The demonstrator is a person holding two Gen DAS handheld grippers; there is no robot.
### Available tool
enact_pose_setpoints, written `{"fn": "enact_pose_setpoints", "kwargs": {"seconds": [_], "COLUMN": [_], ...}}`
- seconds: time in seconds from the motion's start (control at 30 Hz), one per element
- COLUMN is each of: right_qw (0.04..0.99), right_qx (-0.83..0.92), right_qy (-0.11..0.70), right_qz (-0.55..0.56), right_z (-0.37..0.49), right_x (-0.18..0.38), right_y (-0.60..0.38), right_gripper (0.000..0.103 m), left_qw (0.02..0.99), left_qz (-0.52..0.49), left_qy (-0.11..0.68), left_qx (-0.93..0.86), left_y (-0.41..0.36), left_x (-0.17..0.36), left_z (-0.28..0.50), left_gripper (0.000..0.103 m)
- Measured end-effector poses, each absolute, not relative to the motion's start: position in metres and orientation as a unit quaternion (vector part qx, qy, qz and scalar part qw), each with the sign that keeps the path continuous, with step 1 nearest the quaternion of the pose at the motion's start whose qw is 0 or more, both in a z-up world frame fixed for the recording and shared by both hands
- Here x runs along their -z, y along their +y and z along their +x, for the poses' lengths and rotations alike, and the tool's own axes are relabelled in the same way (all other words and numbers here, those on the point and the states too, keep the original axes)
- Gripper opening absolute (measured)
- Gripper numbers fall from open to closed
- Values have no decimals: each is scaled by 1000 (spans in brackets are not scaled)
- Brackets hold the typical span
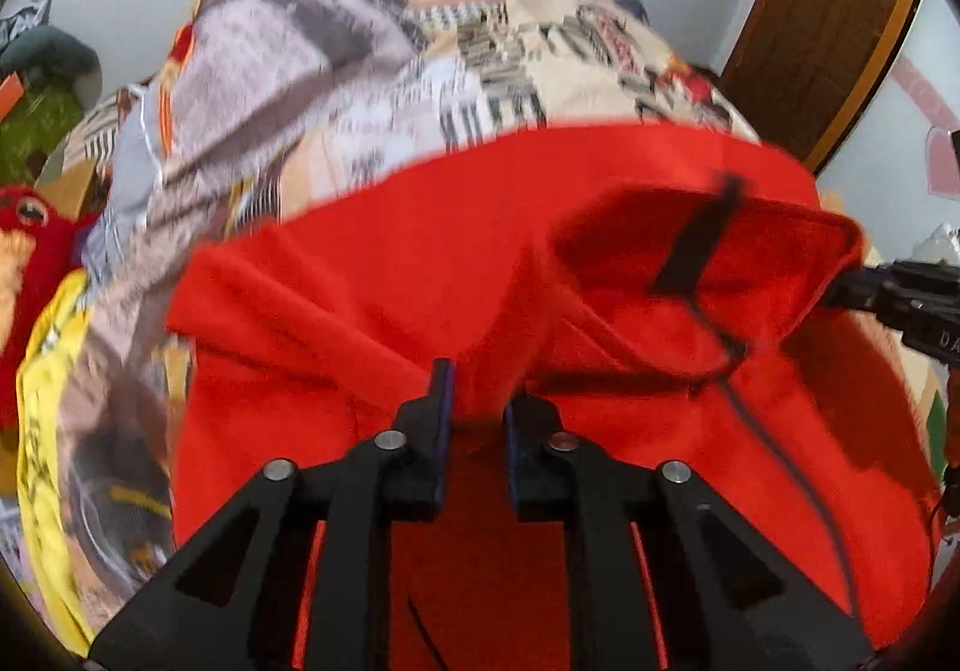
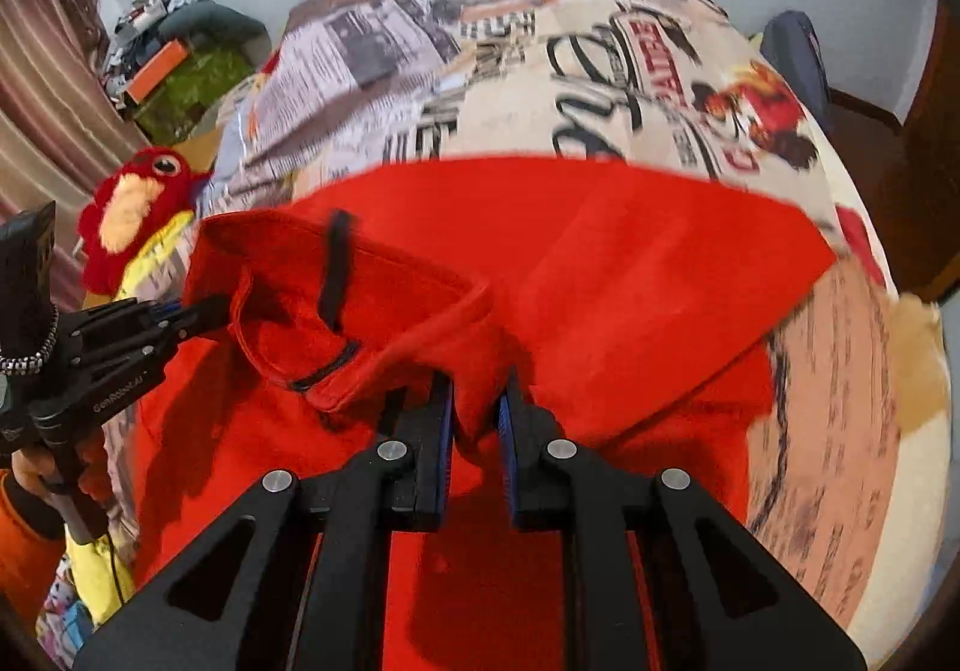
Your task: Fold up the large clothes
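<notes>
Red hoodie (image 1: 420, 275) lifted over the bed (image 1: 372, 71)
Left tool (image 1: 477, 419) and right tool (image 2: 477, 419) each clamp bunched cloth beside the hood; soft, limp fleece, best gripped by its hems.

Garment (image 1: 456, 275): spread on the bed (image 2: 630, 71), under and ahead of both tongs.
Left tongs (image 1: 477, 401): a fold of the garment between them; the neck opening (image 1: 720, 263) lies to their right.
Right tongs (image 2: 477, 401): a fold between them; the neck opening to their left.
Between the two tongs: the neck opening, with the garment's loop (image 2: 336, 269) across it.
Plush toy (image 2: 135, 209): on the bed, left of the left tongs.
Bed: extends beyond the garment, behind it.
</notes>
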State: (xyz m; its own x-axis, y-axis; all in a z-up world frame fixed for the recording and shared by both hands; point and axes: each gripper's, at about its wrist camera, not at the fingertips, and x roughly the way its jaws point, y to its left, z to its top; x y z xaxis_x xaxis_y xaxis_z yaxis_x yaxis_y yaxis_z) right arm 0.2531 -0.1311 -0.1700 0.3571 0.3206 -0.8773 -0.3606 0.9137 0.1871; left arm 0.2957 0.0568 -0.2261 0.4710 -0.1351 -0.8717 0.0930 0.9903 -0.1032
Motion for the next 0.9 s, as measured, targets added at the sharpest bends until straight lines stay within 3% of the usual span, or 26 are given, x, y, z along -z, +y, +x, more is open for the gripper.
{"fn": "enact_pose_setpoints", "kwargs": {"seconds": [0.2, 0.6, 0.67, 0.73, 0.9], "right_qw": [819, 852, 854, 861, 866], "right_qx": [-213, -213, -211, -207, -216], "right_qy": [532, 479, 476, 464, 450], "right_qz": [-30, 11, 16, 13, -13], "right_z": [231, 234, 244, 254, 271], "right_x": [170, 124, 118, 114, 118], "right_y": [-144, -169, -167, -160, -137], "right_gripper": [16, 17, 23, 41, 53], "left_qw": [849, 890, 895, 898, 891], "left_qz": [-18, -21, -26, -34, -41], "left_qy": [523, 454, 443, 437, 447], "left_qx": [72, 29, 32, 40, 71], "left_y": [66, 116, 117, 114, 86], "left_x": [226, 151, 143, 139, 155], "left_z": [268, 271, 283, 294, 328], "left_gripper": [17, 21, 21, 21, 21]}}
